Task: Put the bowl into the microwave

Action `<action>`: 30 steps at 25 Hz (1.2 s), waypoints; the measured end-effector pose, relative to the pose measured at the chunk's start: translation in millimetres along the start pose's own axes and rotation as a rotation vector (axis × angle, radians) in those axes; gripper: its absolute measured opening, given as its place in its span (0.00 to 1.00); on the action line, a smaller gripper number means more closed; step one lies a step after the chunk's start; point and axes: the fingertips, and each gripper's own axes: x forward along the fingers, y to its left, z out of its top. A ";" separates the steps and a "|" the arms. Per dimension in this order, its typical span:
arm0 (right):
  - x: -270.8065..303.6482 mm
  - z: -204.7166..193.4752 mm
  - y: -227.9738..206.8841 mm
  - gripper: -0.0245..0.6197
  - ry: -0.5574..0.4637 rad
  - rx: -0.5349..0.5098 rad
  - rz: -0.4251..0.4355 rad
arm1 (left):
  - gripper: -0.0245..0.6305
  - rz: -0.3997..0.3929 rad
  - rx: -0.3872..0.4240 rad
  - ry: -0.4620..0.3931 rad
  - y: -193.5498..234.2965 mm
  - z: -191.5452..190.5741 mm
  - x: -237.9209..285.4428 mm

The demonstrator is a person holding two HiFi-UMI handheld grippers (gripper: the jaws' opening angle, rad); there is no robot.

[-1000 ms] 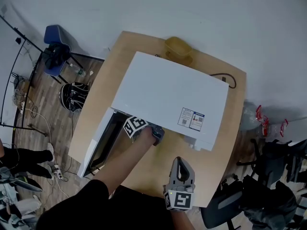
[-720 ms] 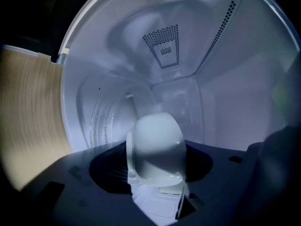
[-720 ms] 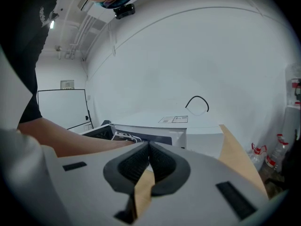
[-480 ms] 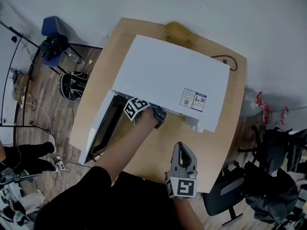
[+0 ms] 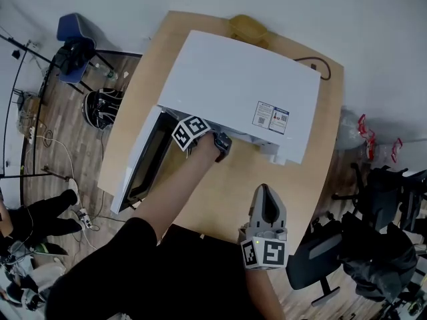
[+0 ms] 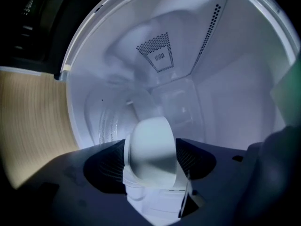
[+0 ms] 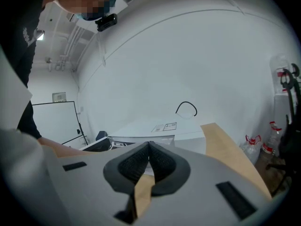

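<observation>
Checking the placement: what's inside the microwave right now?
The white bowl is inside the microwave, between the opening jaws of the left hand-held gripper, above the glass turntable. The gripper body hides the bowl's base.

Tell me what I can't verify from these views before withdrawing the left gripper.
Base of the bowl: left gripper view, hidden behind the left gripper, whose jaws are opening around it.
Cavity of the microwave: head view, covered by the microwave's top.
Yellow object behind the microwave: head view, partly hidden, too small to identify.
</observation>
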 end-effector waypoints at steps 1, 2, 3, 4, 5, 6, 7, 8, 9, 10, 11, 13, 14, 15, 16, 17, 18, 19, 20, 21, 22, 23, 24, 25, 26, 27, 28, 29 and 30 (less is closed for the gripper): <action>-1.5 2.7 -1.5 0.13 -0.010 0.007 -0.006 | 0.50 0.008 0.030 -0.007 0.1 2.1 -1.3; -2.5 4.5 -2.5 0.13 -0.017 0.013 -0.011 | 0.50 0.015 0.062 -0.017 -0.3 4.7 -2.4; -3.4 5.4 -3.1 0.13 -0.022 0.018 -0.013 | 0.50 0.017 0.090 -0.025 -1.3 7.0 -3.0; -4.4 5.4 -3.4 0.13 -0.023 0.020 -0.014 | 0.50 0.014 0.112 -0.031 -2.4 8.5 -3.2; -5.7 4.8 -3.4 0.13 -0.023 0.020 -0.012 | 0.50 0.009 0.131 -0.036 -3.2 9.3 -3.2; -7.2 3.9 -3.4 0.13 -0.021 0.020 -0.012 | 0.50 0.008 0.152 -0.041 -3.5 10.0 -3.1; -8.7 2.9 -3.4 0.13 -0.019 0.021 -0.012 | 0.50 0.011 0.175 -0.047 -3.3 10.7 -3.0; -10.1 1.9 -3.3 0.13 -0.018 0.023 -0.013 | 0.50 0.016 0.201 -0.051 -2.9 11.5 -2.8; -11.2 0.9 -3.0 0.13 -0.016 0.025 -0.014 | 0.50 0.021 0.226 -0.054 -2.6 12.7 -2.5; -11.8 0.1 -2.5 0.13 -0.015 0.027 -0.014 | 0.50 0.025 0.248 -0.056 -2.3 14.0 -2.2; -12.2 -0.7 -1.8 0.13 -0.014 0.028 -0.014 | 0.50 0.028 0.270 -0.057 -2.1 15.3 -1.7; -13.0 -2.3 -0.5 0.13 -0.012 0.026 -0.012 | 0.50 0.032 0.310 -0.060 -1.6 17.2 -1.0; -13.5 -3.1 0.3 0.13 -0.010 0.023 -0.010 | 0.50 0.035 0.328 -0.061 -0.9 17.6 -0.9; -13.9 -4.1 1.2 0.13 -0.009 0.019 -0.009 | 0.50 0.039 0.345 -0.062 0.0 17.9 -1.0; -13.9 -5.4 2.1 0.13 -0.006 0.011 -0.007 | 0.50 0.045 0.363 -0.065 0.7 18.4 -1.2; -13.6 -7.4 2.8 0.13 -0.003 0.001 -0.005 | 0.50 0.052 0.386 -0.069 1.0 19.2 -1.3; -13.2 -10.3 3.5 0.13 0.002 -0.012 -0.002 | 0.51 0.061 0.414 -0.074 1.3 20.2 -1.3; -12.9 -13.7 4.0 0.13 0.008 -0.026 0.001 | 0.54 0.068 0.444 -0.079 1.6 21.0 -1.1; -12.9 -17.5 4.3 0.13 0.015 -0.038 0.003 | 0.55 0.072 0.473 -0.081 1.6 21.4 -0.7; -13.2 -21.3 4.2 0.13 0.024 -0.046 0.003 | 0.56 0.069 0.497 -0.082 0.7 21.4 -0.3; -13.5 -24.7 3.9 0.13 0.033 -0.048 0.003 | 0.56 0.060 0.514 -0.084 -1.2 21.3 0.2; -13.7 -27.6 3.5 0.13 0.041 -0.046 0.001 | 0.56 0.048 0.528 -0.087 -3.4 21.3 0.8; -13.7 -29.8 3.2 0.13 0.047 -0.042 0.001 | 0.57 0.035 0.538 -0.090 -5.3 21.2 1.3; -13.2 -31.3 3.5 0.13 0.050 -0.040 0.003 | 0.58 0.022 0.547 -0.092 -7.0 21.1 1.8; -12.4 -32.0 4.3 0.13 0.052 -0.040 0.007 | 0.58 0.010 0.555 -0.095 -8.4 21.0 2.1; -11.4 -32.1 5.6 0.13 0.054 -0.044 0.012 | 0.58 0.000 0.563 -0.098 -9.2 20.9 2.3; -10.3 -31.9 7.1 0.13 0.055 -0.050 0.019 | 0.58 -0.007 0.571 -0.100 -9.3 21.0 2.5; -9.1 -31.8 8.4 0.13 0.056 -0.058 0.025 | 0.58 -0.009 0.577 -0.102 -8.7 21.2 2.5; -8.1 -31.9 9.4 0.13 0.057 -0.067 0.030 | 0.59 -0.007 0.585 -0.102 -7.8 21.4 2.6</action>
